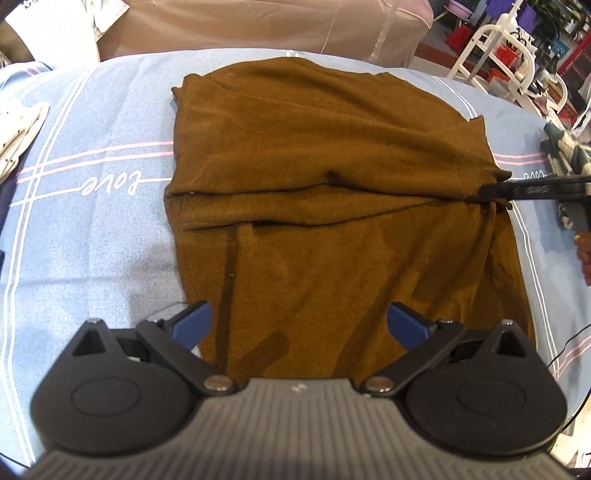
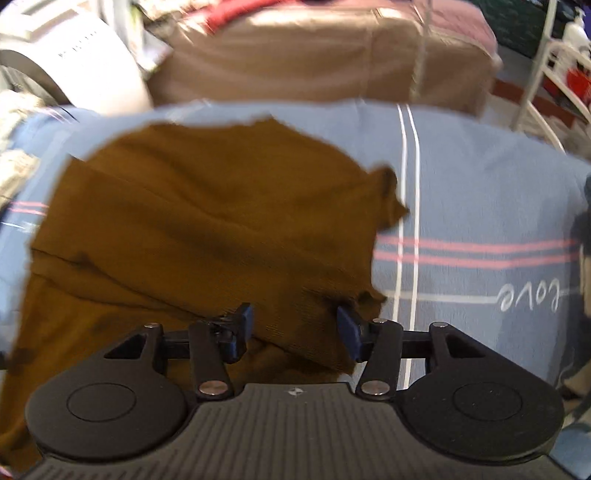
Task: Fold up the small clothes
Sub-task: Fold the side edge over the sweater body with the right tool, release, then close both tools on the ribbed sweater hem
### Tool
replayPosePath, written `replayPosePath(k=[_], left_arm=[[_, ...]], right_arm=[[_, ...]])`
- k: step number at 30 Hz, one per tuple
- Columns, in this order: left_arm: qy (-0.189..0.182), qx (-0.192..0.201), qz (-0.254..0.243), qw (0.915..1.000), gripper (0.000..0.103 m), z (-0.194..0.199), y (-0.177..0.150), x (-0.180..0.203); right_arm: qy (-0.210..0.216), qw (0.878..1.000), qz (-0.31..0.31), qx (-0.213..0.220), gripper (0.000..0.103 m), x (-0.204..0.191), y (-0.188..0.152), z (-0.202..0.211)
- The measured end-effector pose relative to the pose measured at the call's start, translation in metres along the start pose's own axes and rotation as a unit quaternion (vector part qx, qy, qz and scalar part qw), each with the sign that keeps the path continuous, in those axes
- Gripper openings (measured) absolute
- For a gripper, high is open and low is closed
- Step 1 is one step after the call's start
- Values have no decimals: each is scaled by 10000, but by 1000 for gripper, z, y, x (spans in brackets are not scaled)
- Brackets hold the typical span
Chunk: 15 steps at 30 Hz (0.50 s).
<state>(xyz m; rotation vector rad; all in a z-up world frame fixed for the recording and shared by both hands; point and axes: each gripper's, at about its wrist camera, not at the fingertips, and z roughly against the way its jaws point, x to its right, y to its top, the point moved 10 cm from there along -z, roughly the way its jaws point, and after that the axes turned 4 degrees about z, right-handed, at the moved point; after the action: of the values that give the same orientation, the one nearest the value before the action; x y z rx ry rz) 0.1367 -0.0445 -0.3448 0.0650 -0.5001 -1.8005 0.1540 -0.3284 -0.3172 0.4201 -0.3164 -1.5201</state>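
Observation:
A brown garment (image 1: 325, 192) lies partly folded on a blue striped cloth (image 1: 92, 229); it also shows in the right wrist view (image 2: 207, 221). My left gripper (image 1: 299, 325) is open, its blue pads (image 1: 194, 325) spread over the garment's near edge. My right gripper (image 2: 295, 328) is open with a fold of the garment's right edge lying between its pads (image 2: 349, 332). In the left wrist view the right gripper (image 1: 495, 192) reaches in from the right and touches the garment's right edge at the fold.
A white garment (image 1: 18, 136) lies at the left edge of the blue cloth. A dark patterned cloth (image 1: 565, 147) lies at the right edge. A brown covered sofa (image 1: 280, 26) stands behind. White racks (image 1: 506, 55) stand at the back right.

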Motion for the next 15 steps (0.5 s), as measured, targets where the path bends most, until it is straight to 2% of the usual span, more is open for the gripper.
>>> replayPosePath(k=[2,3,5,10,15], left_arm=[[11,-10,1,10000,103,0,0,0],[13,-8,4,10000,103,1,0,0],[31,28,-24,10000,103,2,0,0],[49,69,-25,10000,103,6,-3,-6],[91,69,-95,9999,103,10,-12,-16]], right_arm=[[19,9998,-16,-180,101,0,-11,-13],[26,9999,-7,-150,103,-1,-12,-15],[18,9999,-30,-148,103,-2,-9,-13],[249,9986,-224,421,103,-6,-4,39],[739,9939,-685,441,103,-14,-35,76]])
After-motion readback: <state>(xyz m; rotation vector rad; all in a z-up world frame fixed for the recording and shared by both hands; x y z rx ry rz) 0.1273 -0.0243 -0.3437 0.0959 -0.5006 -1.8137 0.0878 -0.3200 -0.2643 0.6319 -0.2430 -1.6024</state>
